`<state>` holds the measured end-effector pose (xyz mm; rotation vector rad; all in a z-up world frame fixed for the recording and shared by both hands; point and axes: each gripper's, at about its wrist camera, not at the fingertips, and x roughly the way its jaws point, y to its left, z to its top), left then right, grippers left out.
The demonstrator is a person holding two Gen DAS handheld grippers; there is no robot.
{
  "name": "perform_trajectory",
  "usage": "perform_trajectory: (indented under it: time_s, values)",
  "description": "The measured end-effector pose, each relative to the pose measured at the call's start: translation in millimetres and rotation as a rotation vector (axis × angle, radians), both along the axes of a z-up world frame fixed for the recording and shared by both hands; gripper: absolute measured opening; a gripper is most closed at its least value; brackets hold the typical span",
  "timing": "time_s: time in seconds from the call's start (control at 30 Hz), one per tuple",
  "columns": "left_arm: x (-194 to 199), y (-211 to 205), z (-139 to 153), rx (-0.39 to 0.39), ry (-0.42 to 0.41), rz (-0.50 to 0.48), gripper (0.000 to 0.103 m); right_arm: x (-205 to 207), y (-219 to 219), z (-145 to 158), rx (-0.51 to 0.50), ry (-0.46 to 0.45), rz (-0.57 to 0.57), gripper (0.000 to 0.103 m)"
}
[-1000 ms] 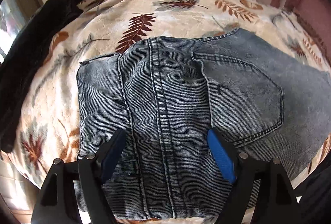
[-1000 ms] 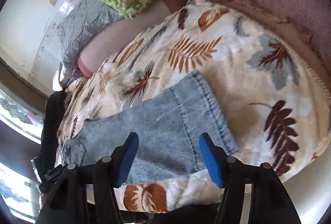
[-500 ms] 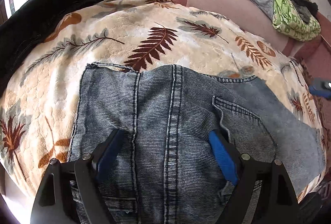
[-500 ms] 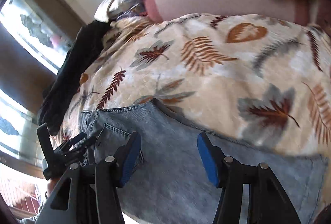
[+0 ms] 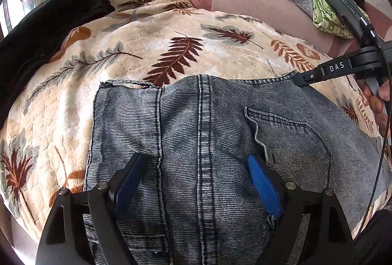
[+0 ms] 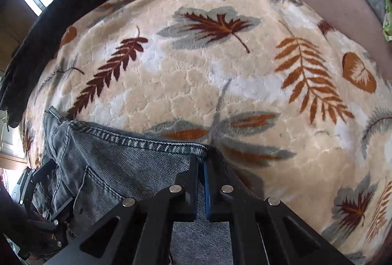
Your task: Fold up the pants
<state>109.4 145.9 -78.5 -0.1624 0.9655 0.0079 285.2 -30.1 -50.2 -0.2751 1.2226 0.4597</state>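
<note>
Jeans (image 5: 201, 142) — flat on leaf blanket (image 5: 127, 69) | left gripper (image 5: 196, 176) — spread wide over seat seam | right gripper (image 6: 201, 162) — pinching far waistband edge (image 6: 147, 140)

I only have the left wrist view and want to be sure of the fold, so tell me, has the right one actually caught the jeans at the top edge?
Observer: Yes. In the right wrist view the right gripper is shut on the stitched edge of the jeans, denim pinched between its blue pads.
Operator: Is that edge lifted off the blanket?
Observer: Cannot tell; the edge bunches at the grip, close against the leaf blanket.
Operator: Can you see my left gripper from there?
Observer: Yes, low at the left edge, the left gripper sits over the jeans, jaws apart.
</note>
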Motion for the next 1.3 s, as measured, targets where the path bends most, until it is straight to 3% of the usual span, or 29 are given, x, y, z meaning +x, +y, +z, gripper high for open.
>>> perform_trajectory:
  time_s: [0.1,0.17,0.23,0.3,0.37,0.47,0.53,0.6,0.67,0.7,0.73,0.8,0.9,0.97,1.03,1.1,1.13,1.17,1.2,1.23,1.27,1.3]
  values:
    - [0.5,-3.3,-0.4,0.02,0.003,0.001,0.086,7.0,2.5,-23.3,-0.063,0.0,-0.015,0.004]
    - [0.4,-3.8,-1.0,0.026,0.002,0.0,0.086,5.7,2.4,-30.4,-0.041,-0.027,-0.022,0.007]
    - [0.0,-3.6,-1.3,0.027,-0.001,0.0,0.086,3.9,-3.8,-28.8,-0.015,-0.032,-0.045,0.008]
    - [0.2,-4.9,-1.4,0.033,-0.001,0.002,0.086,0.6,-18.8,-17.6,0.02,-0.03,-0.091,0.023]
    - [0.0,-5.2,-1.6,0.035,-0.001,0.005,0.086,-9.3,-36.6,1.4,0.06,-0.074,-0.141,0.026]
    - [0.2,-5.3,-2.0,0.036,-0.001,0.012,0.086,-36.3,-69.5,24.7,0.198,-0.099,-0.233,0.028]
    - [0.2,-5.9,-2.0,0.04,-0.001,0.017,0.086,-52.7,-79.7,24.1,0.299,-0.046,-0.259,0.033]
    - [0.3,-7.2,-2.4,0.048,-0.002,0.022,0.086,-59.3,-83.8,7.6,0.376,0.015,-0.269,0.035]
    - [0.7,-8.4,-2.8,0.055,-0.005,0.026,0.086,-50.2,-94.9,-22.4,0.339,0.067,-0.333,0.046]
    - [0.8,-9.5,-3.1,0.062,-0.006,0.027,0.086,-40.9,-100.8,-39.8,0.362,0.113,-0.372,0.046]
    - [0.9,-10.7,-3.7,0.073,-0.006,0.029,0.086,-36.6,-112.4,-44.0,0.457,0.133,-0.418,0.046]
    - [0.0,-12.4,-3.6,0.086,-0.013,0.033,0.087,-38.1,-127.0,-33.2,0.563,0.148,-0.48,0.046]
    - [0.3,-13.4,-4.1,0.096,-0.016,0.04,0.087,-65.5,-137.5,-4.9,0.587,0.085,-0.423,0.046]
    - [-0.3,-13.3,-3.9,0.095,-0.018,0.045,0.087,-95.7,-160.5,6.2,0.647,0.064,-0.426,0.047]
    - [-0.4,-13.5,-4.2,0.097,-0.019,0.048,0.087,-128.2,-197.0,9.2,0.71,0.031,-0.477,0.056]
    - [-0.2,-14.3,-4.4,0.101,-0.021,0.055,0.087,-152.4,-241.1,0.4,0.736,-0.002,-0.569,0.071]
    - [0.0,-14.9,-4.6,0.106,-0.021,0.058,0.087,-160.6,-264.6,-10.0,0.735,-0.003,-0.637,0.073]
    - [-0.3,-16.3,-4.6,0.113,-0.021,0.062,0.087,-164.3,-287.9,-25.4,0.724,0.023,-0.715,0.073]
    - [0.0,-17.6,-4.5,0.12,-0.02,0.066,0.087,-167.0,-310.1,-44.5,0.727,0.083,-0.792,0.066]
    - [0.3,-19.7,-3.8,0.134,-0.018,0.067,0.087,-170.7,-328.5,-56.0,0.838,0.125,-0.821,0.061]
    - [1.2,-21.3,-2.5,0.148,-0.011,0.066,0.087,-173.9,-340.1,-56.1,0.904,0.145,-0.833,0.059]
    - [1.0,-22.0,0.0,0.153,-0.002,0.074,0.087,-177.8,-346.0,-48.1,0.9,0.137,-0.832,0.06]
